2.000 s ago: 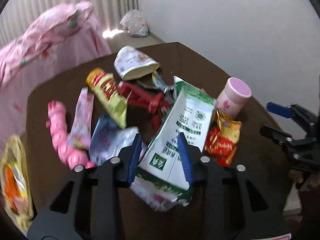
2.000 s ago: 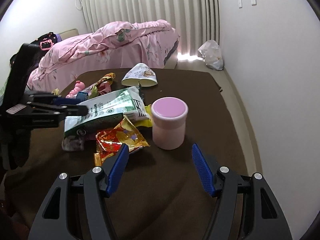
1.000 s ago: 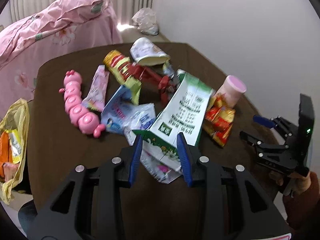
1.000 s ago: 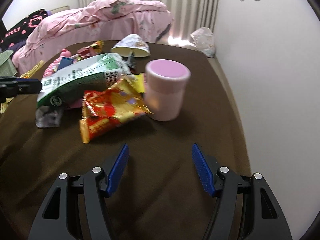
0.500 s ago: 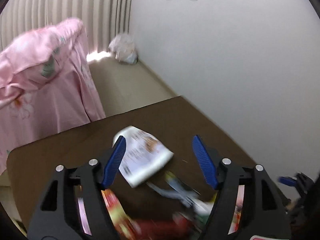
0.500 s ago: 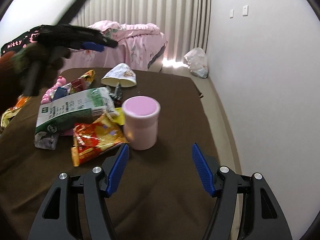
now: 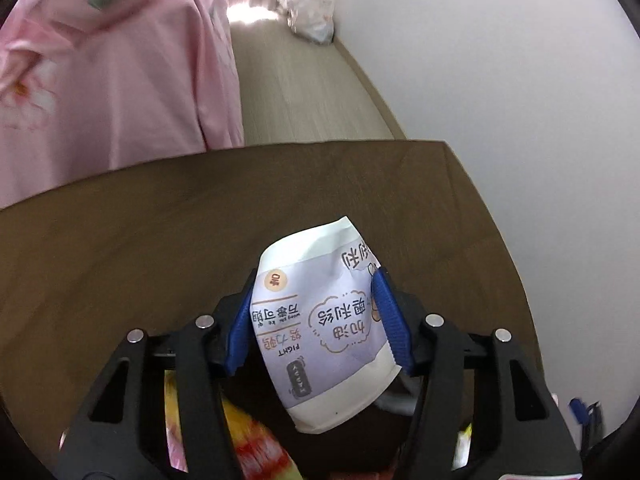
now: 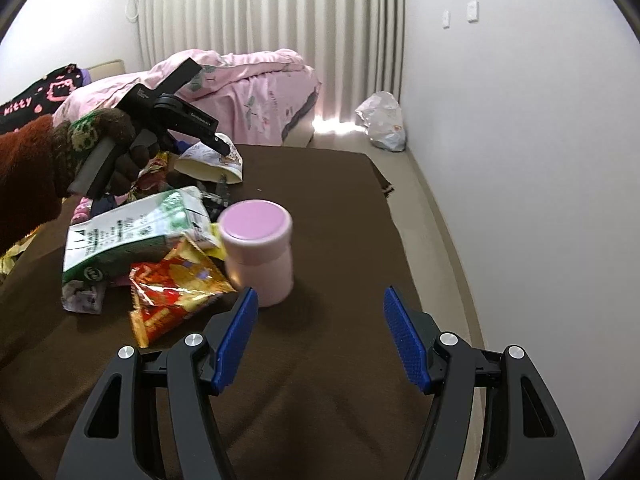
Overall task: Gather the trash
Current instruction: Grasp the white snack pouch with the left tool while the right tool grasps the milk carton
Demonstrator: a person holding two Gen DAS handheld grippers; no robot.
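A white paper cup (image 7: 320, 320) with printed writing lies on its side on the brown table (image 7: 120, 248). My left gripper (image 7: 314, 280) straddles it with the jaws closing, and both blue pads (image 7: 386, 312) touch its sides, denting the right one. The right wrist view shows the same cup (image 8: 212, 164) under the left gripper (image 8: 216, 144), held by a gloved hand (image 8: 104, 140). My right gripper (image 8: 320, 292) stands open over bare table, just in front of a pink jar (image 8: 258, 248). A green-and-white carton (image 8: 128, 232) and a red snack bag (image 8: 172, 292) lie left of the jar.
A yellow-red wrapper (image 7: 248, 440) lies under the left gripper. A pink bed (image 8: 240, 88) stands past the table's far edge. A white plastic bag (image 8: 382, 122) sits on the floor by the wall. The table's right edge (image 8: 404, 240) runs near the wall.
The left gripper let go of the carton, swung across to the far end of the table and came down around the paper cup. The right gripper stayed open near the jar.
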